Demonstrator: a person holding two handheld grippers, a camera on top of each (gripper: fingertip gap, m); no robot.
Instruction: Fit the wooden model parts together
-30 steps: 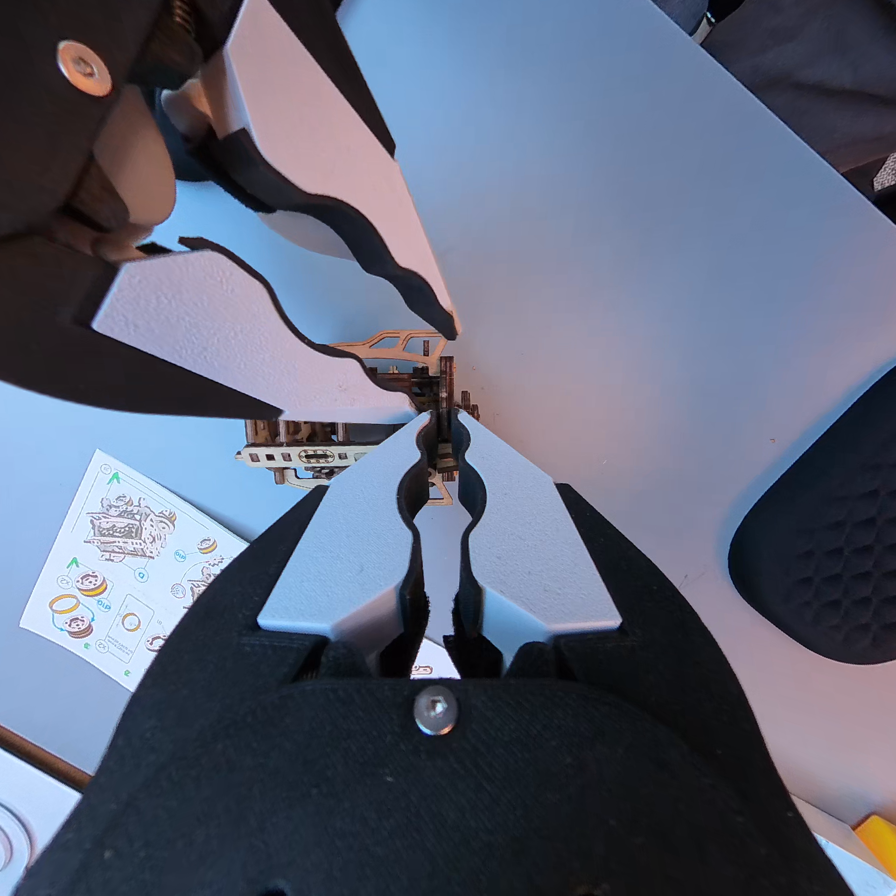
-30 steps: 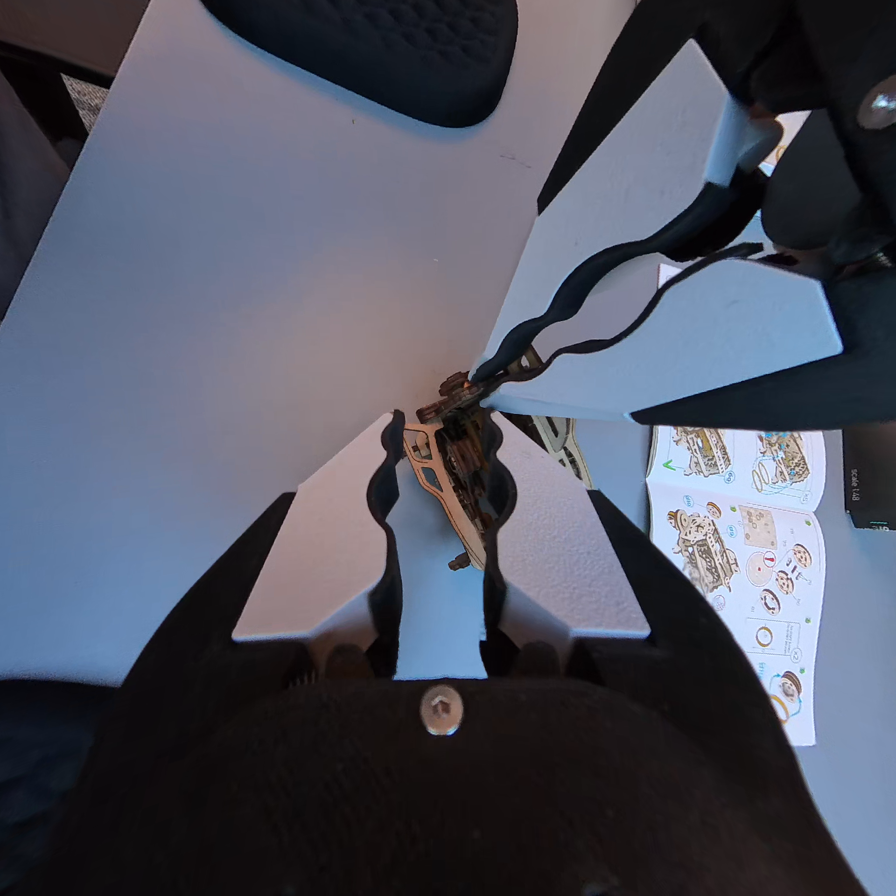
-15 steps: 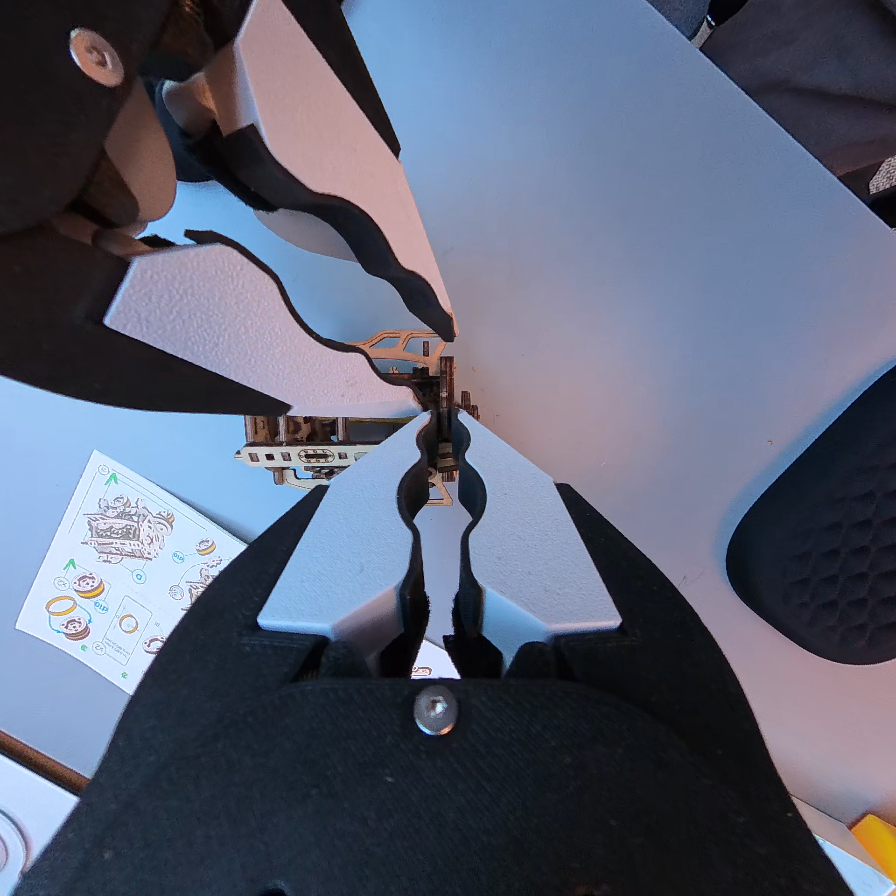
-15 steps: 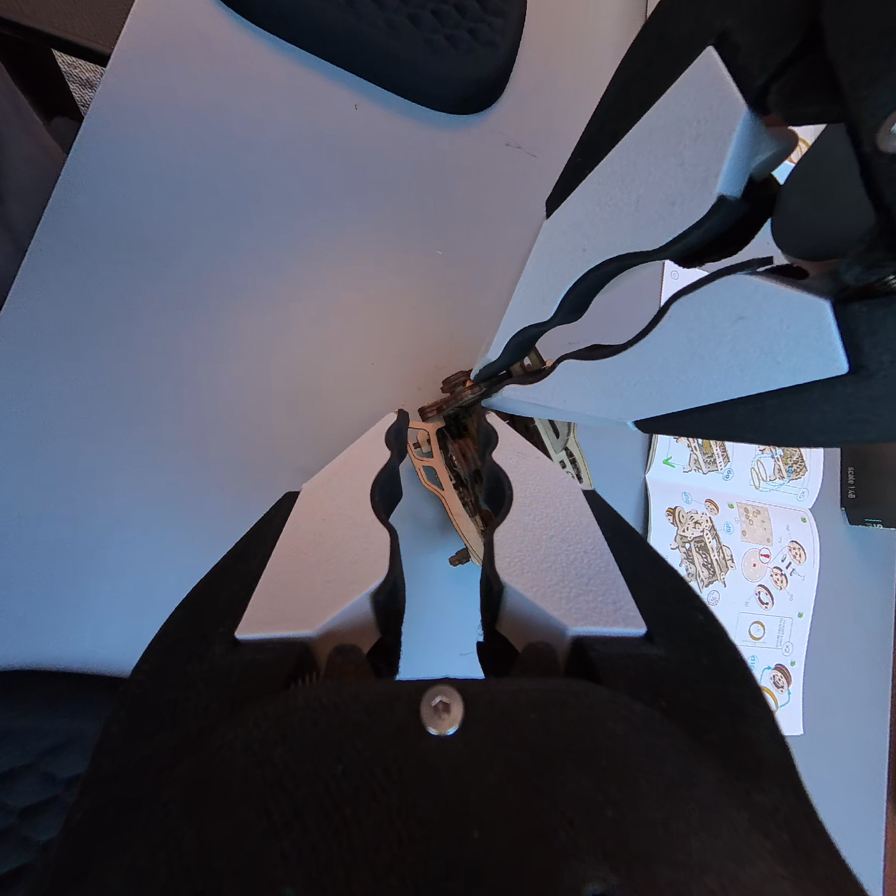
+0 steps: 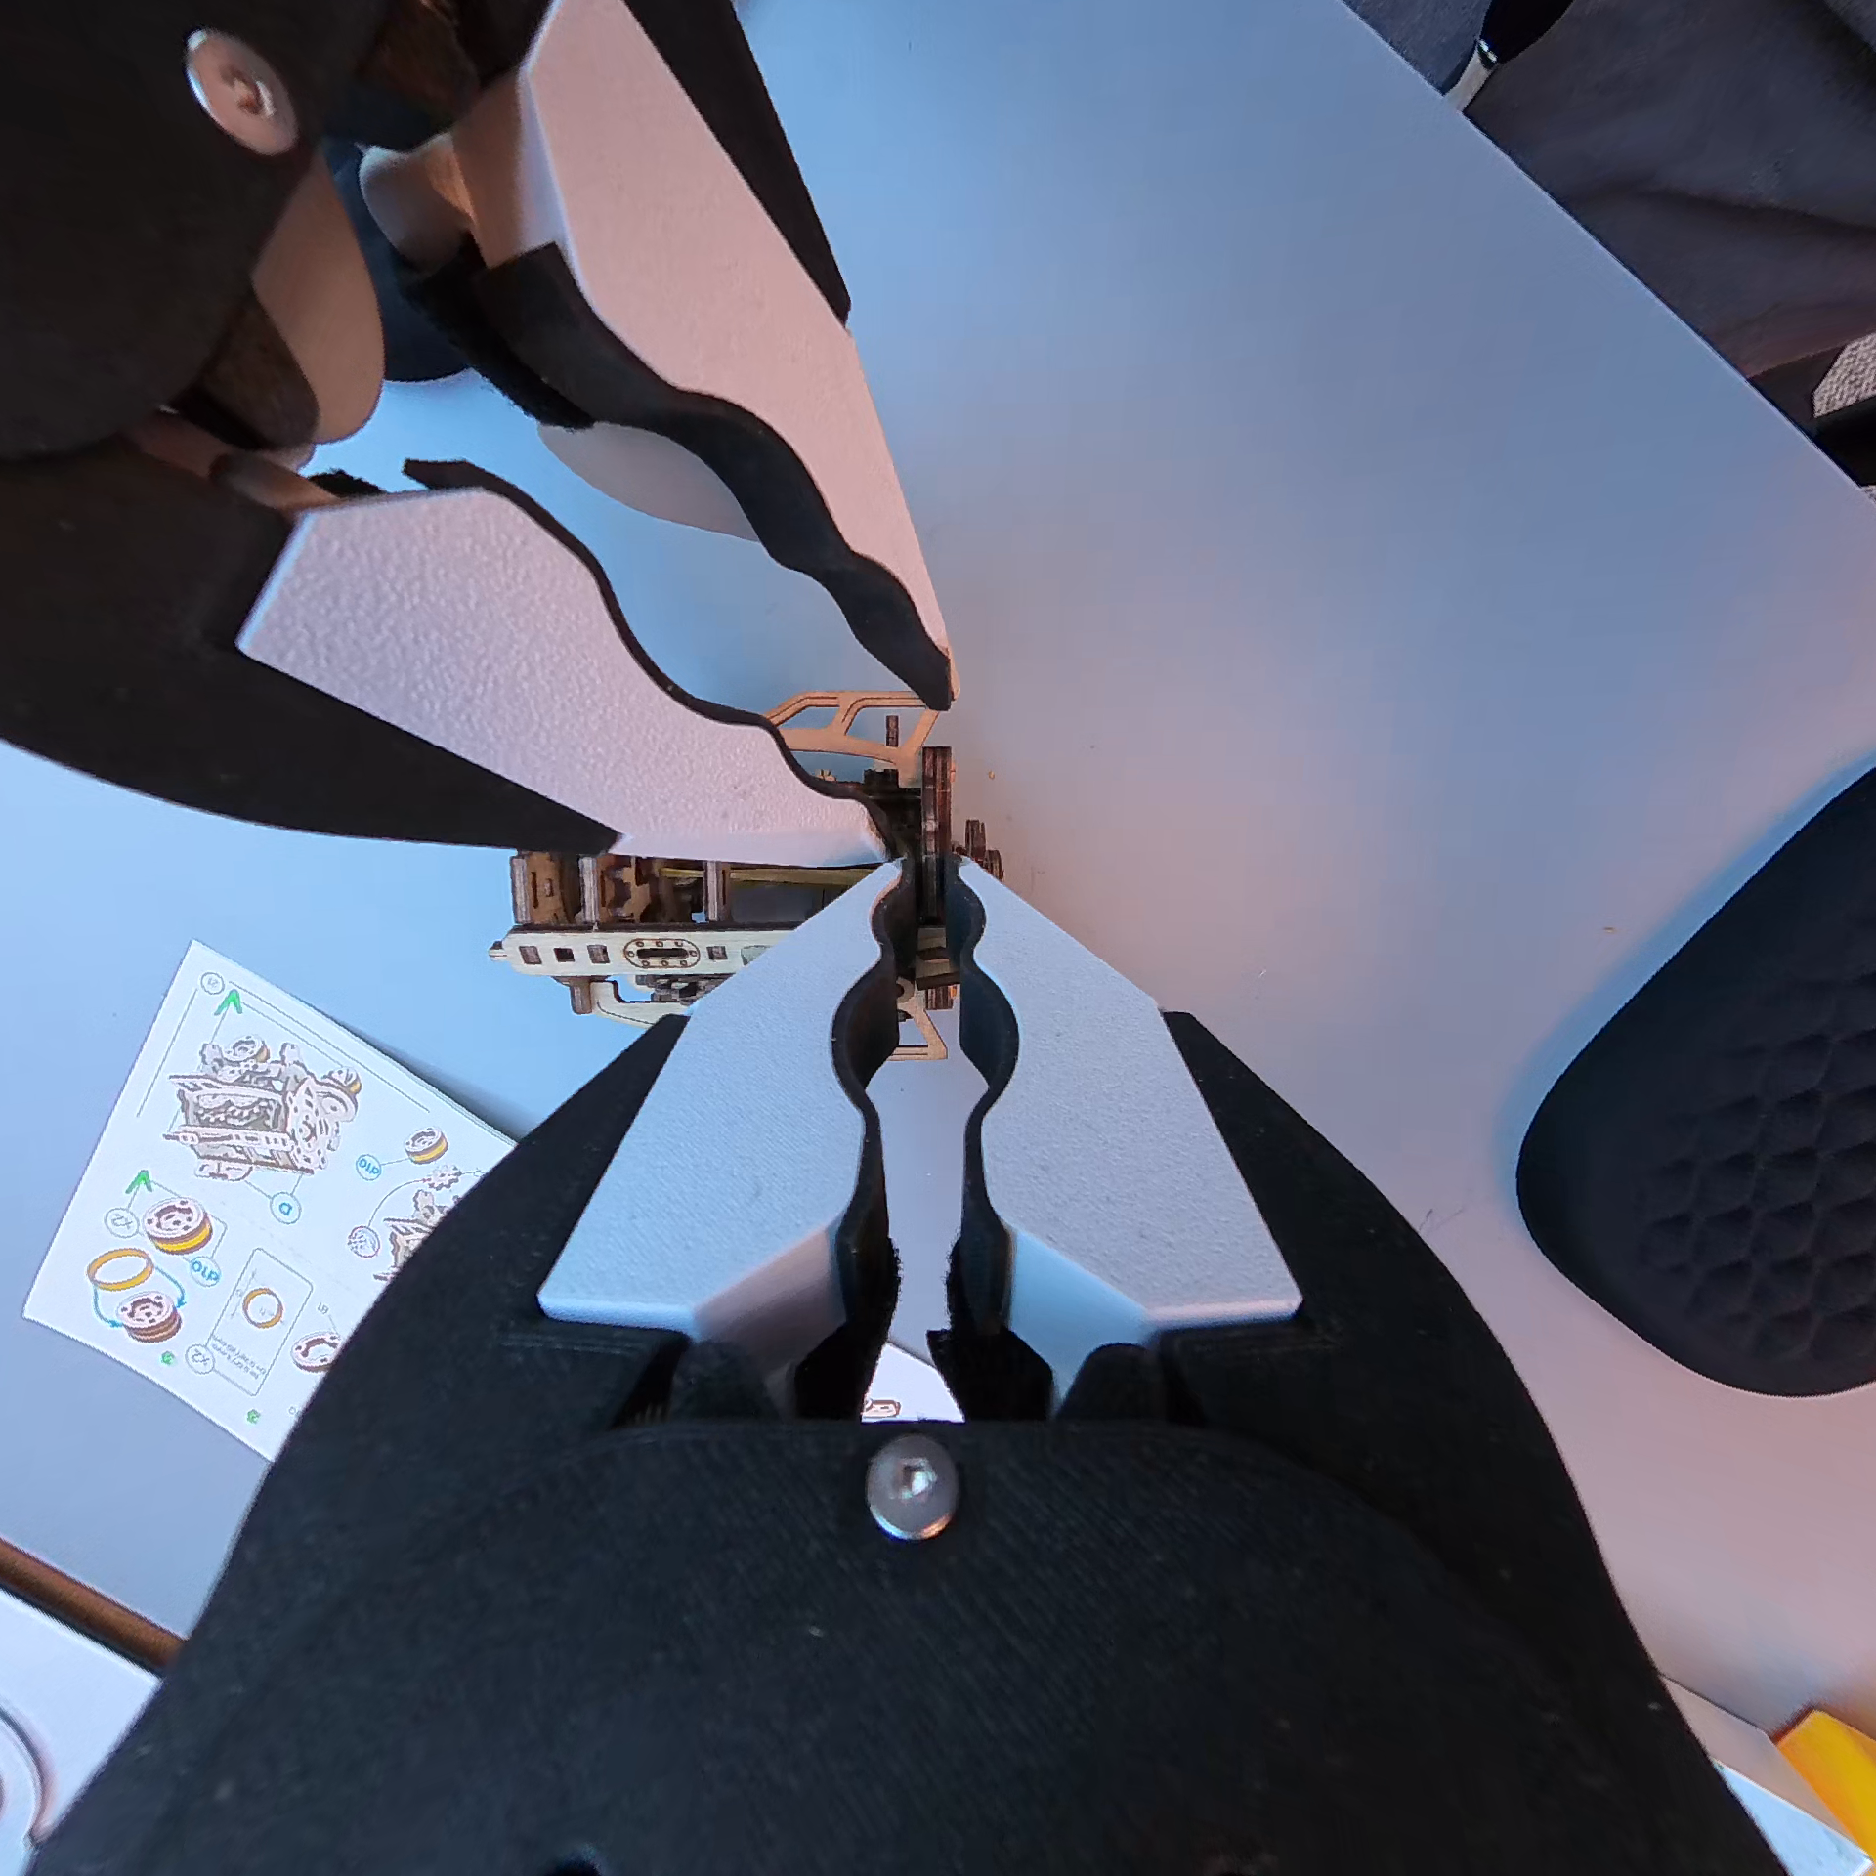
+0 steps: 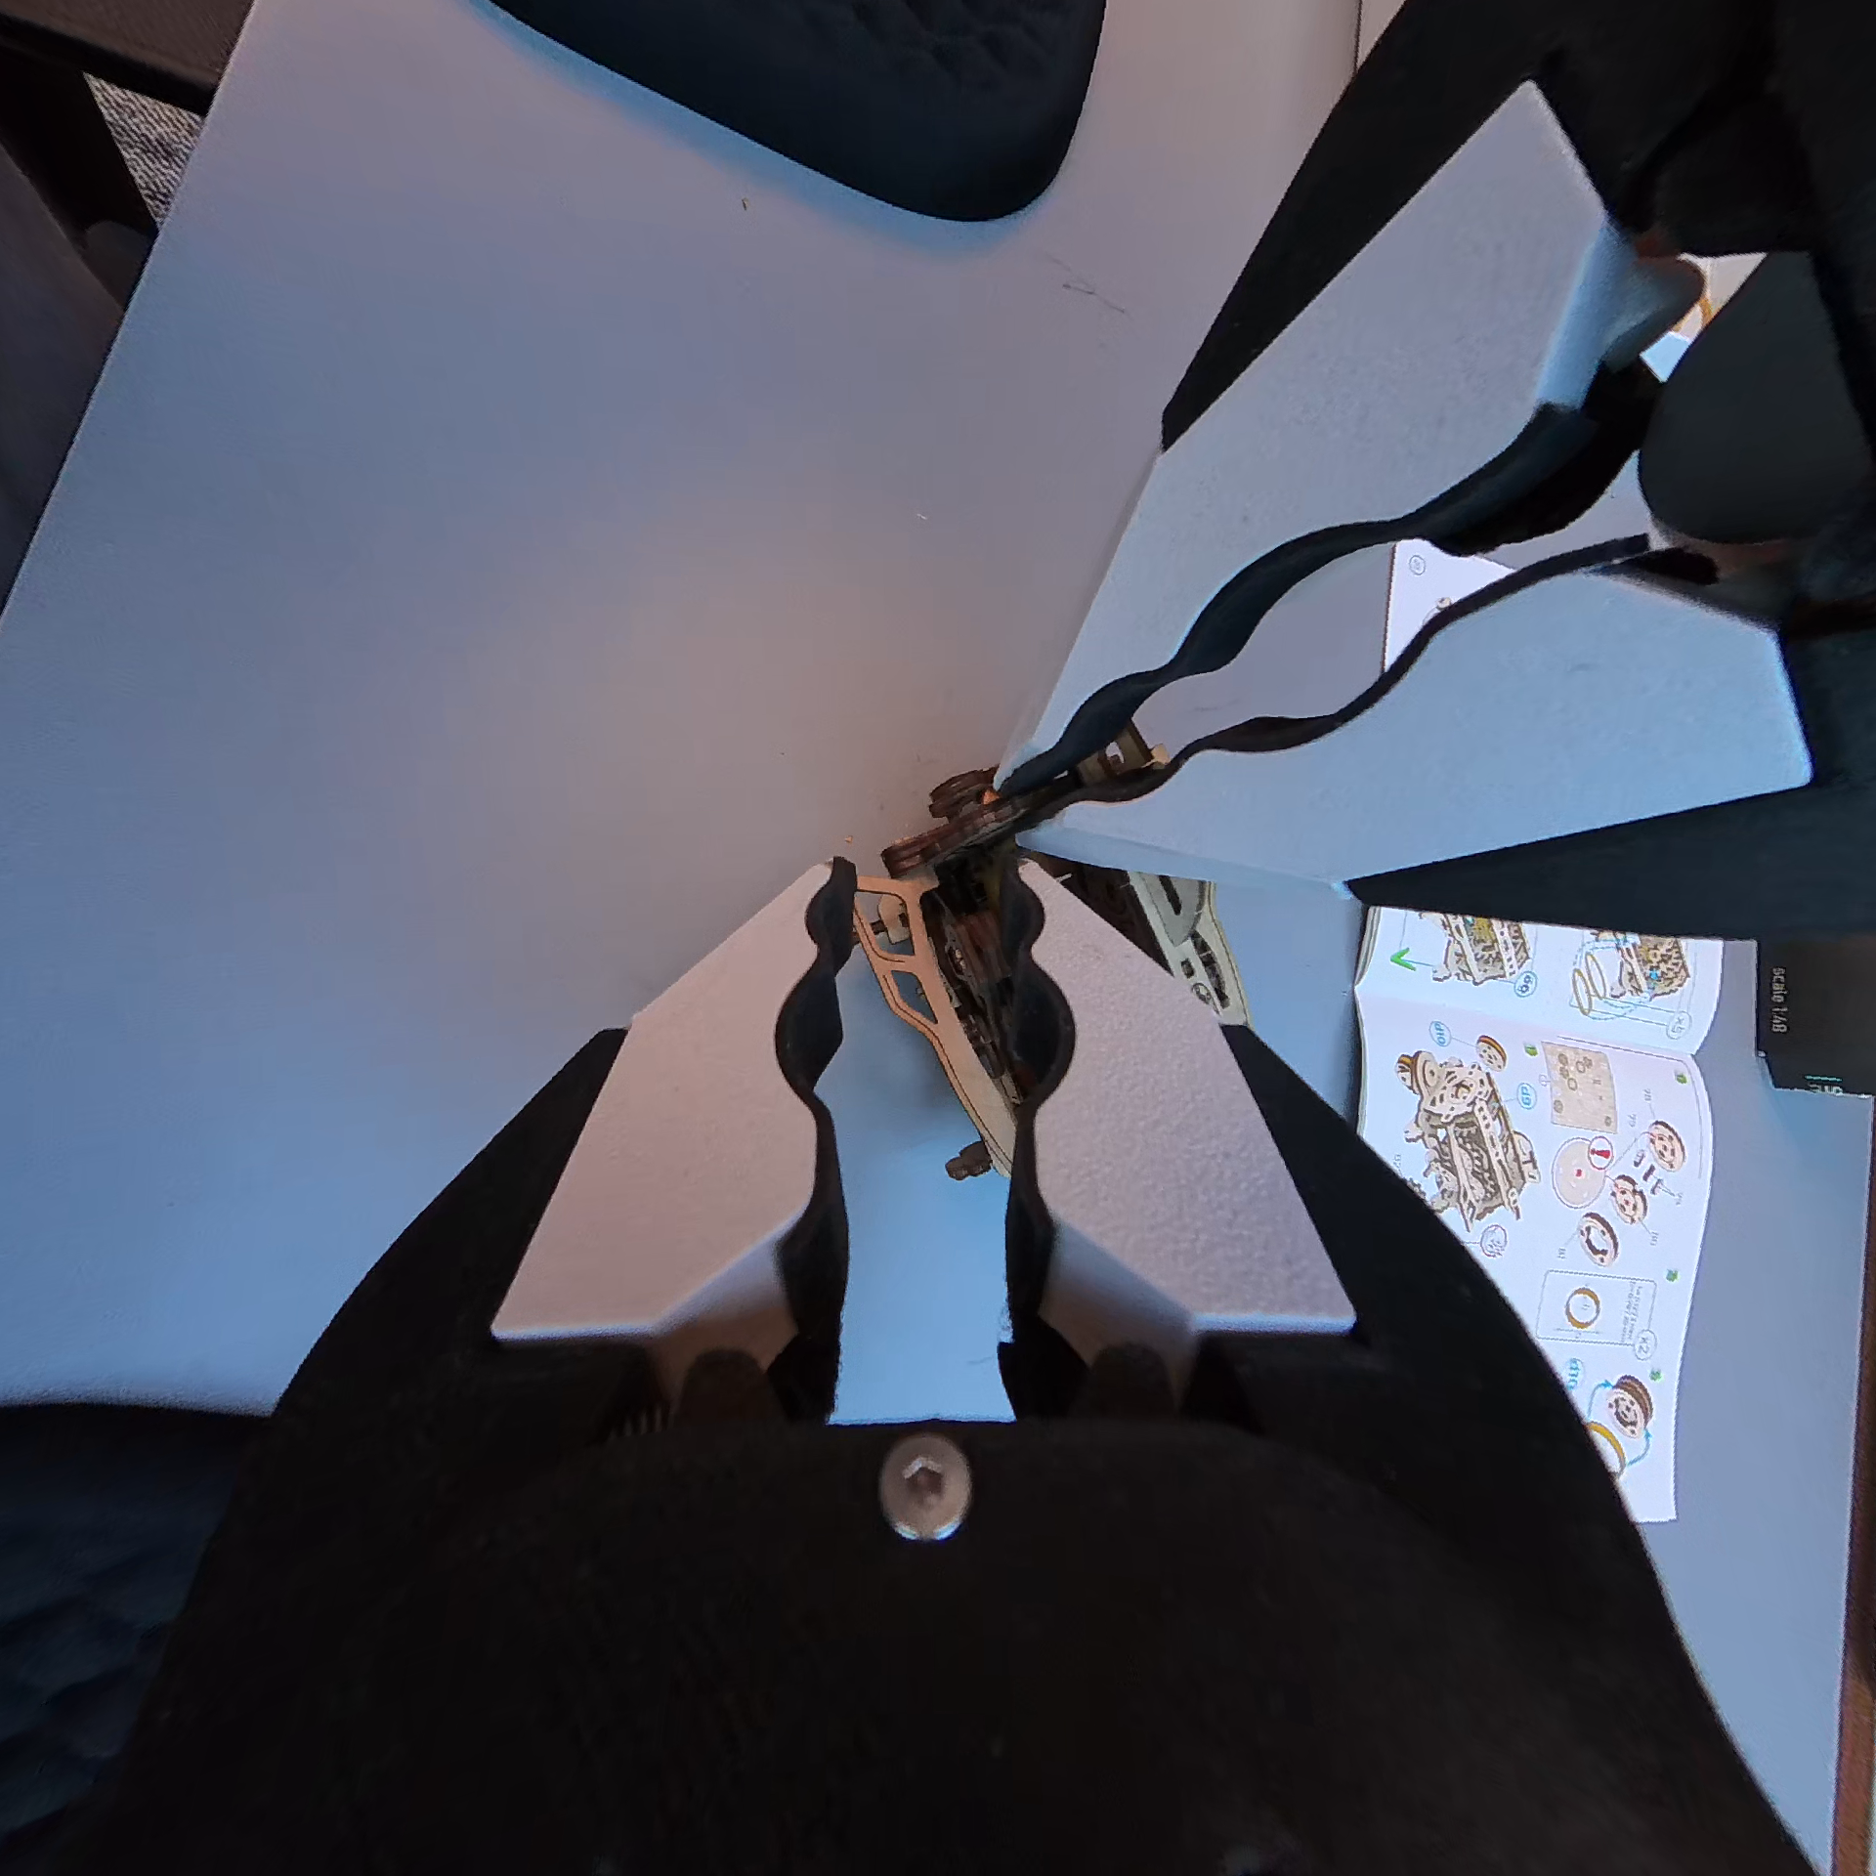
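Observation:
A light wooden model (image 5: 650,934) of frames and gears lies on the grey table (image 5: 1320,508). My left gripper (image 5: 926,873) is shut on a thin dark gear part (image 5: 932,802) standing at the model's right end. My right gripper (image 5: 909,756) reaches in from the upper left, its jaws closed around the model's frame beside that part. In the right wrist view, my right gripper (image 6: 929,878) clamps the model (image 6: 975,1015) across its width. The left gripper (image 6: 1015,807) comes from the upper right and pinches the dark gear part (image 6: 954,822). Much of the model is hidden by the fingers.
An open instruction booklet (image 5: 223,1167) lies left of the model; it also shows in the right wrist view (image 6: 1543,1167). A black padded chair seat (image 5: 1726,1117) lies past the table edge. A black box (image 6: 1817,1015) and a yellow thing (image 5: 1837,1766) sit at the margins. Left and right tips are no more than a few centimetres apart.
Both grippers keep their hold on the model and the gear part. The right gripper has shifted very slightly; nothing was let go.

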